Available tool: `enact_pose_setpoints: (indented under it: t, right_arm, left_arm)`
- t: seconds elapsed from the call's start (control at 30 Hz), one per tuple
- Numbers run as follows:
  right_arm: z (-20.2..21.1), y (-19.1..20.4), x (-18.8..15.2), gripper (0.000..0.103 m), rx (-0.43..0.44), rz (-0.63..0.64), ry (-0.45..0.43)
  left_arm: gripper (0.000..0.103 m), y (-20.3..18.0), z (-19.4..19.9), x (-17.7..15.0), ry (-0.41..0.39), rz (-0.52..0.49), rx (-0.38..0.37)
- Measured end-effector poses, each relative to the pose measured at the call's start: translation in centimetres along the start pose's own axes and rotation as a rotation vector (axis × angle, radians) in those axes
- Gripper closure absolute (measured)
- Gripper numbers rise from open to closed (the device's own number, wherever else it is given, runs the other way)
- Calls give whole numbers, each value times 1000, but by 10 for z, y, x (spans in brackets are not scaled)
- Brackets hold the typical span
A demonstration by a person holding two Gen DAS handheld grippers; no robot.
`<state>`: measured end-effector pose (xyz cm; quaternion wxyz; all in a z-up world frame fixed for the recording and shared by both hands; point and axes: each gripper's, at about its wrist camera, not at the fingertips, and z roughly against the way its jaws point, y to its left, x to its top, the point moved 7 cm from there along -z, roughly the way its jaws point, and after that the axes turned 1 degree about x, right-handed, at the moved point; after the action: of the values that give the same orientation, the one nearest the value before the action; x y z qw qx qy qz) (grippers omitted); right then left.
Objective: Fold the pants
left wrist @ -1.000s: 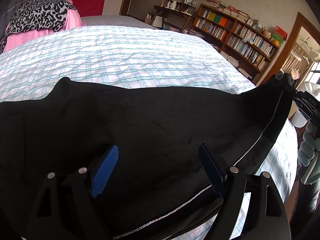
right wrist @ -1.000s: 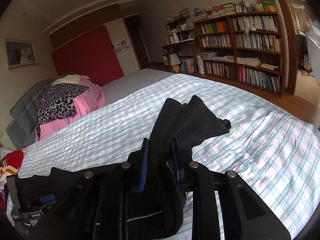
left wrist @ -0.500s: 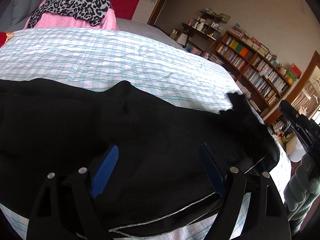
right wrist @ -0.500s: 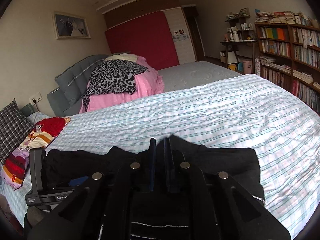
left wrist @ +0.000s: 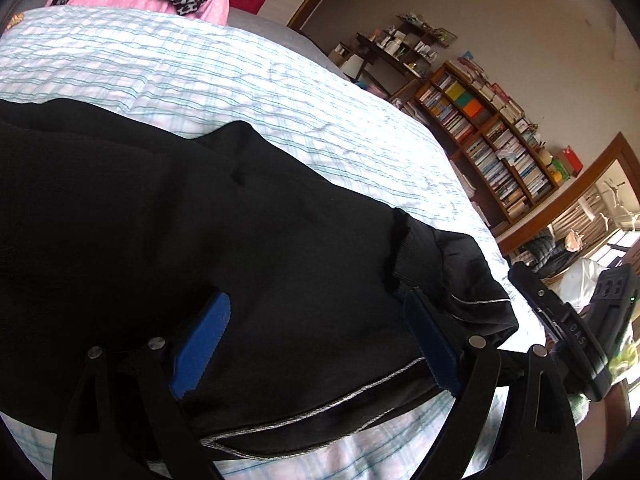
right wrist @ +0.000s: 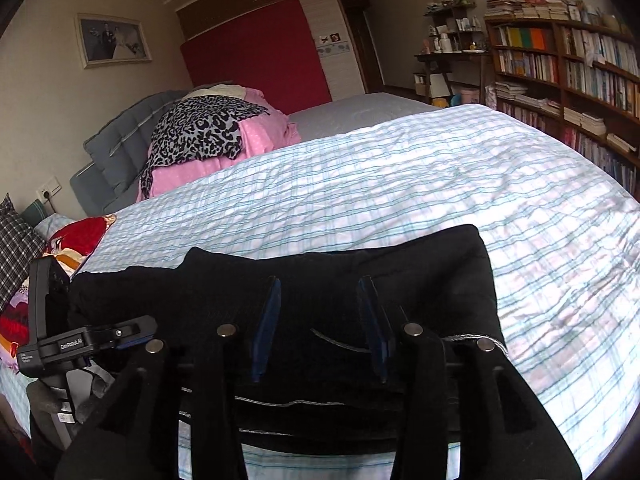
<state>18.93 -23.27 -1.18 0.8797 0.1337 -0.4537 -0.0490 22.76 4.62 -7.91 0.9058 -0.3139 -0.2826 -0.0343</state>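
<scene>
While the black pants (left wrist: 224,240) lie folded over themselves on the checked bedspread (left wrist: 200,80), we hover both grippers low above them. Our left gripper (left wrist: 316,344) stands wide, its jaws opening further, the blue pads (left wrist: 202,344) apart with black cloth spread flat beneath and between them, not pinched. A grey reflective stripe (left wrist: 320,408) runs along the near edge of the pants, and a ribbed cuff or waistband (left wrist: 404,248) sits doubled over toward the right of the left wrist view.

Our right gripper (right wrist: 320,328) is partway apart and its jaws are opening; the cloth lies between the pads, but they do not press on it. In the right wrist view the pants (right wrist: 360,264) form a stacked pile at the near edge of the bed, several layers showing beneath the fingers.

Across the bed, well apart from the pants, a leopard-print cloth (right wrist: 200,128) is draped over pink bedding (right wrist: 256,136). Bookshelves (right wrist: 560,64) line the far wall, and a framed photograph (right wrist: 112,40) hangs beside a red panel (right wrist: 256,52).
</scene>
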Motion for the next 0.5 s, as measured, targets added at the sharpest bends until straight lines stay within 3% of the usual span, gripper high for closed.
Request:
enact_pose_setpoints:
  t: [0.2, 0.5]
  right_arm:
    - [2, -28, -16, 54, -24, -38, -6]
    - [0, -42, -23, 53, -6, -53, -29]
  left_arm:
    - [15, -30, -24, -6, 144, 69, -143]
    - [15, -73, -67, -6, 259, 148, -214]
